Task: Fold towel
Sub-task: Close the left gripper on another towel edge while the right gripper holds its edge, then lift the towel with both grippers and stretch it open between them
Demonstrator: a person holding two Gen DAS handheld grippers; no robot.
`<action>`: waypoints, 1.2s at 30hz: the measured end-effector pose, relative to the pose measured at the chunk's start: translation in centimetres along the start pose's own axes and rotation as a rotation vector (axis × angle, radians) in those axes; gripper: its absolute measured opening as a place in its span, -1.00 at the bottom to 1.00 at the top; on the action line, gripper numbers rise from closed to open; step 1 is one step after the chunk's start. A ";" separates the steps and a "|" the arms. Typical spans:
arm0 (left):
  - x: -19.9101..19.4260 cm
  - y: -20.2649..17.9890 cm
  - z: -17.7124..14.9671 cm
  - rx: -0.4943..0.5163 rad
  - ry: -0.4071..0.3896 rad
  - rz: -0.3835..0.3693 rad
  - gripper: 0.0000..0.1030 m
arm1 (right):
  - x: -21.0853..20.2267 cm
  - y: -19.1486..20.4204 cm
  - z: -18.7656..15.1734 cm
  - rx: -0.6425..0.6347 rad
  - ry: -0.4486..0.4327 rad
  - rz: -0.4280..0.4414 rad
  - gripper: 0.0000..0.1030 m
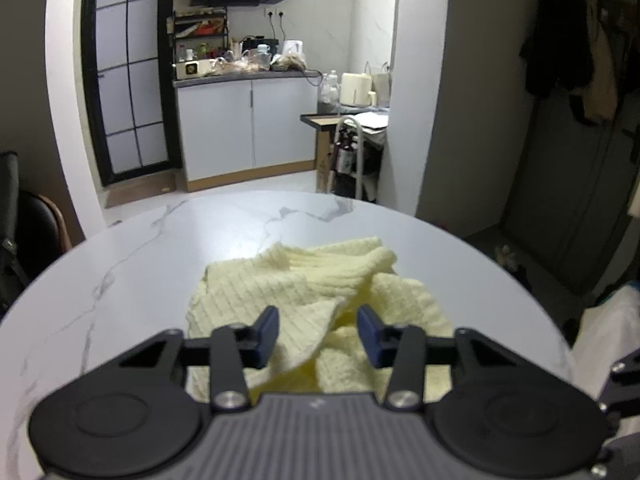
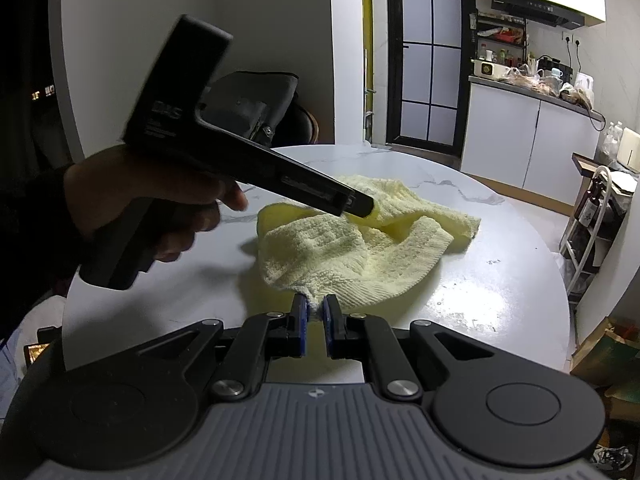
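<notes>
Pale yellow waffle-knit towel [image 1: 316, 300] crumpled in a heap on white marble-look round table [image 1: 132, 264], toward the near edge. Left gripper [image 1: 318, 330] over the towel, blue pads [image 1: 267, 334] spread wide apart, nothing between them; a raised fold sits in the gap, contact unclear. Right gripper [image 2: 316, 312] nearly closed, pinching a towel corner [image 2: 314, 300] at the near edge. Left hand [image 2: 152, 204] gripping black handle above the table.
</notes>
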State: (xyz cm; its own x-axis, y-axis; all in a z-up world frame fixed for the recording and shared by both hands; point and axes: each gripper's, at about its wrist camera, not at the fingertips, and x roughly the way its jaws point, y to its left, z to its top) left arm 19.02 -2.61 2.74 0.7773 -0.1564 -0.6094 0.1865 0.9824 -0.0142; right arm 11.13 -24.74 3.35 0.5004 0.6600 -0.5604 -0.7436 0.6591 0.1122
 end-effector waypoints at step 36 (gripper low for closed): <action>-10.7 10.0 4.0 -0.223 -0.205 0.178 -0.97 | -4.1 -1.9 7.2 -0.075 -0.159 -0.201 -0.83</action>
State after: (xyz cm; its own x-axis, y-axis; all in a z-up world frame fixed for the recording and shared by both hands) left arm 14.92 8.46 12.32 0.8945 0.0241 -0.4465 -0.0810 0.9907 -0.1090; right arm 13.70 -26.15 11.38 0.7005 0.5705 -0.4287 -0.6500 0.7580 -0.0533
